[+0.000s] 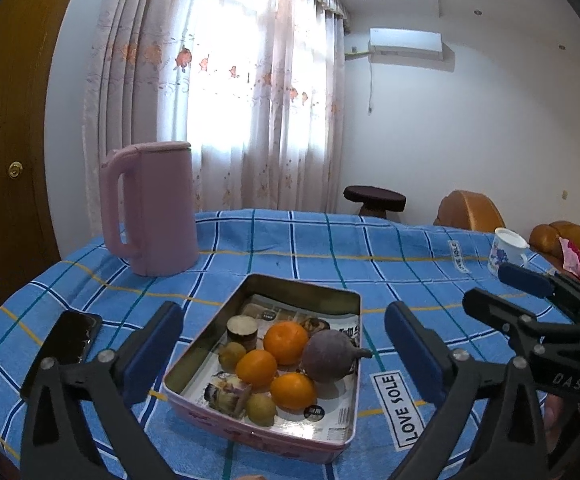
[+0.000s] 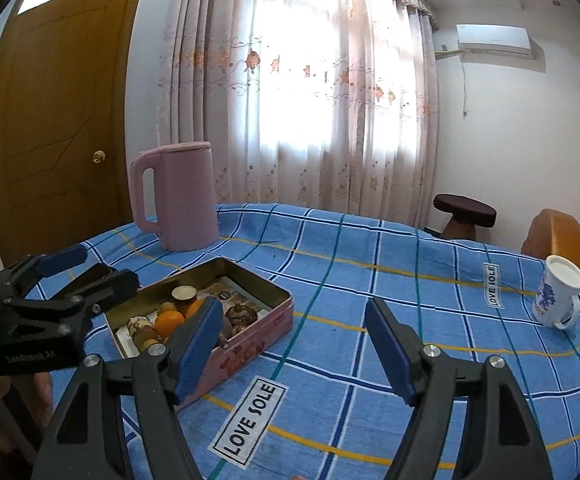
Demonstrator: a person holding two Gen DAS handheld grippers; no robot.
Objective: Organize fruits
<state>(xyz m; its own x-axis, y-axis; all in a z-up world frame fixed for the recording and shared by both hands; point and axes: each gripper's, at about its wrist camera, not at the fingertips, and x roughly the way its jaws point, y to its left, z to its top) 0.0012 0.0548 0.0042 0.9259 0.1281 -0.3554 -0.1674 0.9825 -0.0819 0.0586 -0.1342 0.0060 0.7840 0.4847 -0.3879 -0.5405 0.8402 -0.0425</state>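
Pink tin [image 1: 194,364] of fruits [image 1: 286,342]: between spread left tongs [image 1: 284,346] | right tongs [image 2: 293,350] spread, beside

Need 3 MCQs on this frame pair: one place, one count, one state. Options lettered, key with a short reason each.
1. Where is the pink kettle relative to the tin box?
A. beyond it, to the left
B. inside it
C. on the stool

2. How many oranges lie in the tin box?
A. one
B. three
C. five

3. What state is the left gripper in?
A. shut on an orange
B. shut on the mug
C. open, holding nothing

Key:
1 A, the kettle stands on the blue checked cloth past the box's far left corner.
2 B, three oranges show in the left wrist view.
3 C, its jaws stand wide to either side of the box, pads bare.
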